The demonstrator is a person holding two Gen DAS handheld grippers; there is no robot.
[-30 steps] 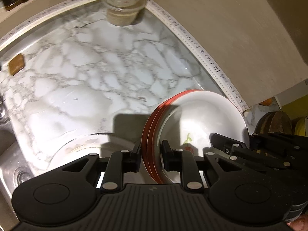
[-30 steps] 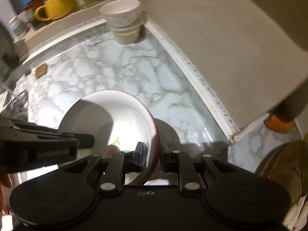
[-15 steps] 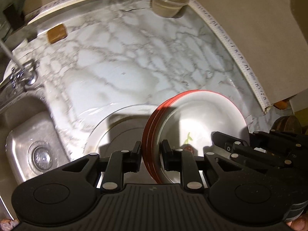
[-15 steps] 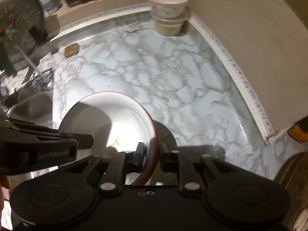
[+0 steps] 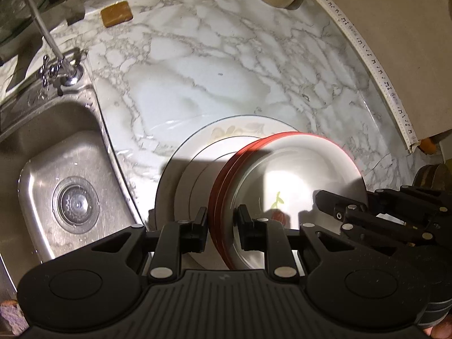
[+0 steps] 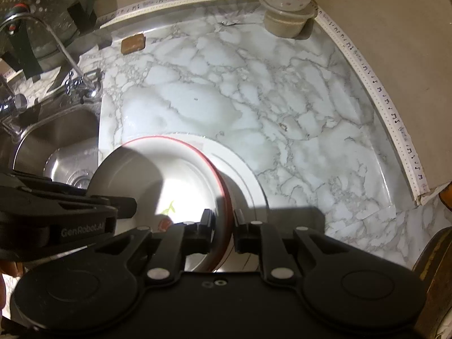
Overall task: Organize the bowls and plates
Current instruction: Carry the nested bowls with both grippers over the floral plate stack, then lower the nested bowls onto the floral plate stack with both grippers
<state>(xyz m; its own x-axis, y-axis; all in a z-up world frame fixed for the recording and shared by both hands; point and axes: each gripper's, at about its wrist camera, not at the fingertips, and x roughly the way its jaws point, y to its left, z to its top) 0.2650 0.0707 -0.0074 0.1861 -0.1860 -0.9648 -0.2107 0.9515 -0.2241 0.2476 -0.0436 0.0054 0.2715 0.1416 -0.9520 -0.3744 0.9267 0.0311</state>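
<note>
A: We hold the red-rimmed plates (image 5: 296,186) from both sides. The left gripper (image 5: 221,227) is closed on the rim of the stack on one side, and the right gripper (image 6: 223,227) is closed on the rim on the opposite side. In the left wrist view we see at least two red rims pressed together between the pads, so it is a small stack, not one plate.

B: And where is the stack, relative to the big white plate (image 5: 197,152)?

A: It hangs over it, a little off its centre, toward the side away from the sink (image 5: 56,175). I cannot tell if it already touches.

B: Then we bring it over the middle of the white plate first, I think, and keep it level, both hands at the same height. If one hand goes lower, the stacked plates can slide on each other.

A: Yes. We lower slowly, and we let go only when the stack sits flat inside the white plate. Also we open both grippers together.

B: Beyond the white plate, the marble counter (image 6: 226,84) is free. Far behind it the stacked bowls (image 6: 288,5) stand in the corner, well apart.
</note>
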